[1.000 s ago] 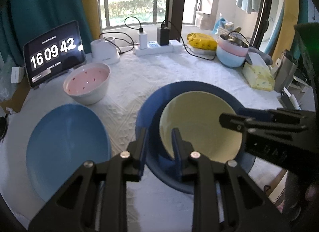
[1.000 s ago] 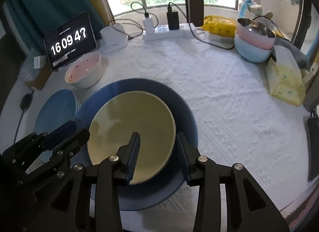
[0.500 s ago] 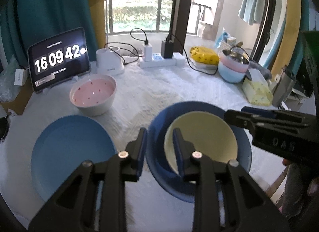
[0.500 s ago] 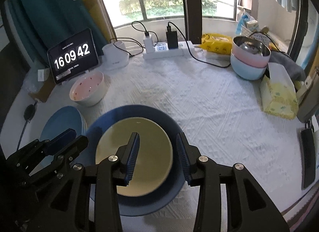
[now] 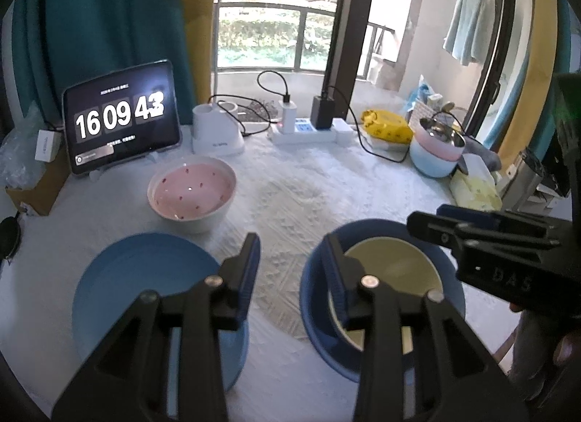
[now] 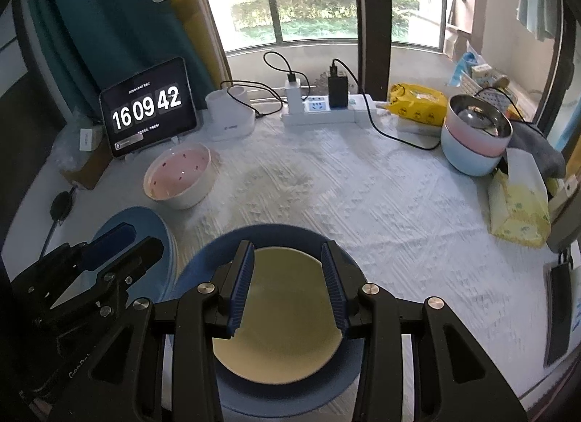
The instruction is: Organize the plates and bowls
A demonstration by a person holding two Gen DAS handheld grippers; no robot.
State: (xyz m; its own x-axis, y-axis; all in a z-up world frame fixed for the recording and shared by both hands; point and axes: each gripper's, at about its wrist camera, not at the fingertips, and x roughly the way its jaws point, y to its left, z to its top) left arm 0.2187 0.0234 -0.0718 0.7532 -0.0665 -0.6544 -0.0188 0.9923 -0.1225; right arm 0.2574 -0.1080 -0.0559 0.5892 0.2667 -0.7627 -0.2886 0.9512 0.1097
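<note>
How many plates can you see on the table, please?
3: a yellow plate lying on a dark blue plate near the front edge, and a light blue plate to their left. The light blue one may be a stack.

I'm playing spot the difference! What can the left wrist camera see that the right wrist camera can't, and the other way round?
Only left wrist: the clock flipping to 43. Only right wrist: a black slab at the right edge of the table; its clock reads 42. Both: the pink bowl, the light blue plate and the yellow plate on the dark blue plate.
</note>
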